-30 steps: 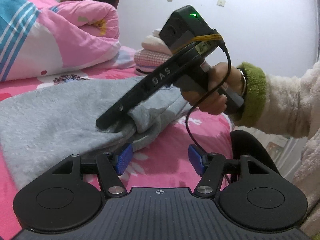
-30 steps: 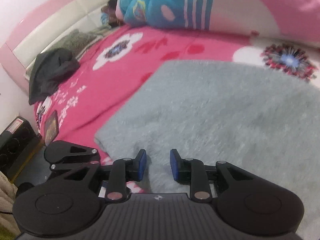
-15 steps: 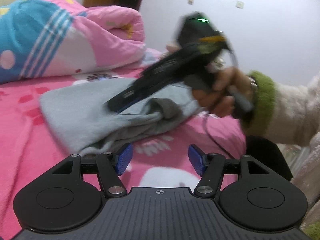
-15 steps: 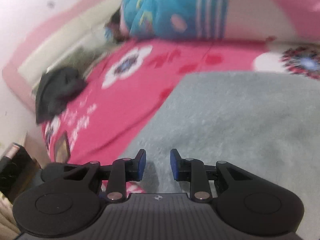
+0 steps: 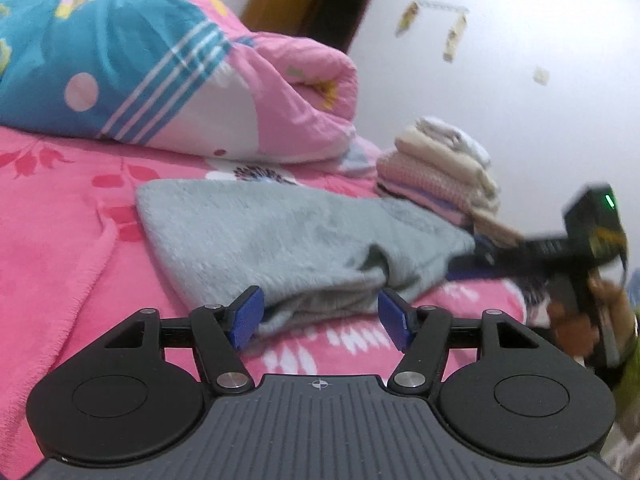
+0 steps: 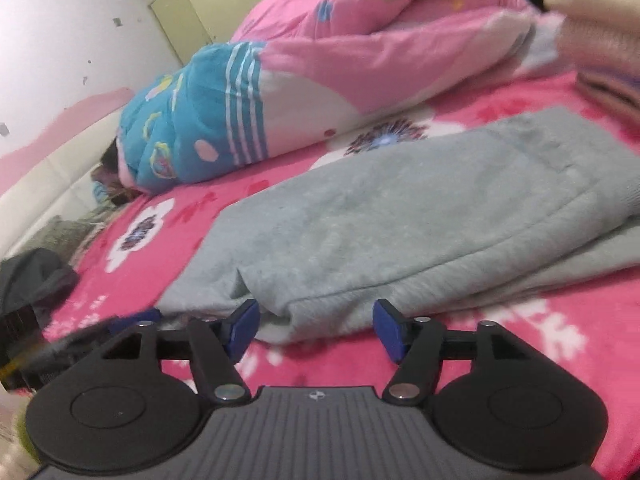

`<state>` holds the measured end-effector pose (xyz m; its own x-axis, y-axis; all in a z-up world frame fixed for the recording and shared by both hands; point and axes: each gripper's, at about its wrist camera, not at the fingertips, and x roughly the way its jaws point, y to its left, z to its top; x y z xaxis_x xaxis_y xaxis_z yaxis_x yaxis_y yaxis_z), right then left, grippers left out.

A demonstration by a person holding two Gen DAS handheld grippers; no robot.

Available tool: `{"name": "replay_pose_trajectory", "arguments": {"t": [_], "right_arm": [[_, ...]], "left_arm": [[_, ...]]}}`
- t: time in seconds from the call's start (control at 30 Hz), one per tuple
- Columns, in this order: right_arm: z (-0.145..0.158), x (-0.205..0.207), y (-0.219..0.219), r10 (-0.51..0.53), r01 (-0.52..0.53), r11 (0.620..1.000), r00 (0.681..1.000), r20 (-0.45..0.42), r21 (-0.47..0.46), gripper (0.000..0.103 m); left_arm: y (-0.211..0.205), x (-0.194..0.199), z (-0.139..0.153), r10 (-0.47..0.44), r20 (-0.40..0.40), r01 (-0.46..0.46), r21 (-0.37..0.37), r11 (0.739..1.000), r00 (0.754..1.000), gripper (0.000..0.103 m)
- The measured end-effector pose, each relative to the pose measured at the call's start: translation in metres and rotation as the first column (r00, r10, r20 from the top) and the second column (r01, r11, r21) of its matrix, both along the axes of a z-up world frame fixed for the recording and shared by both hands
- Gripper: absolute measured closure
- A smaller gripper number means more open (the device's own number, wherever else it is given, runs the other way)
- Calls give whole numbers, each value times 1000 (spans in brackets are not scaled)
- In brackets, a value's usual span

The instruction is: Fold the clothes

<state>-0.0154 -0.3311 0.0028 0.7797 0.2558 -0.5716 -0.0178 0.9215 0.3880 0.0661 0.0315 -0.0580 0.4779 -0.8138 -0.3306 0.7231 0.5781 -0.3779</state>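
The folded grey garment (image 5: pixel 288 240) was seen lying on the pink bed (image 5: pixel 60 240) just ahead of both jaws. The left gripper (image 5: pixel 320 316) was held wide, gripping nothing. The right gripper (image 6: pixel 316 328), just opened, was likewise empty. A stack of folded clothes (image 5: pixel 440 172) was shown clearly only in the left view; a dark bundle (image 6: pixel 32 280) only in the right.

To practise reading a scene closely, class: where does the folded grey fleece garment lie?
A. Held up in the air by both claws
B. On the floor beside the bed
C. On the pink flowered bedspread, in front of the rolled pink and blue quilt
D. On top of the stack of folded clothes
C: the folded grey fleece garment lies flat on the pink flowered bedspread, with the rolled pink and blue quilt behind it.
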Motion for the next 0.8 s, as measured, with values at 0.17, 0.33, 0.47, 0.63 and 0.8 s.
{"name": "replay_pose_trajectory", "arguments": {"t": [0.17,0.33,0.47,0.63,0.8], "right_arm": [[3,-11,10,-39,41,993,999,23,-107,7],[-1,-18,18,-74,76,981,997,17,-181,2],[-17,-18,28,-88,75,964,995,-39,-253,2],[-43,-12,51,-99,43,903,989,-109,-427,1],[-49,-11,58,-109,45,886,988,-113,-462,0]], "left_arm": [[3,3,2,68,-8,-69,-29,997,998,34],[9,2,6,97,15,-97,-22,995,995,26],[10,-1,9,116,34,-116,-19,993,993,10],[5,-6,12,133,62,-135,19,991,989,1],[-1,-5,10,155,53,-159,75,984,986,0]]}}
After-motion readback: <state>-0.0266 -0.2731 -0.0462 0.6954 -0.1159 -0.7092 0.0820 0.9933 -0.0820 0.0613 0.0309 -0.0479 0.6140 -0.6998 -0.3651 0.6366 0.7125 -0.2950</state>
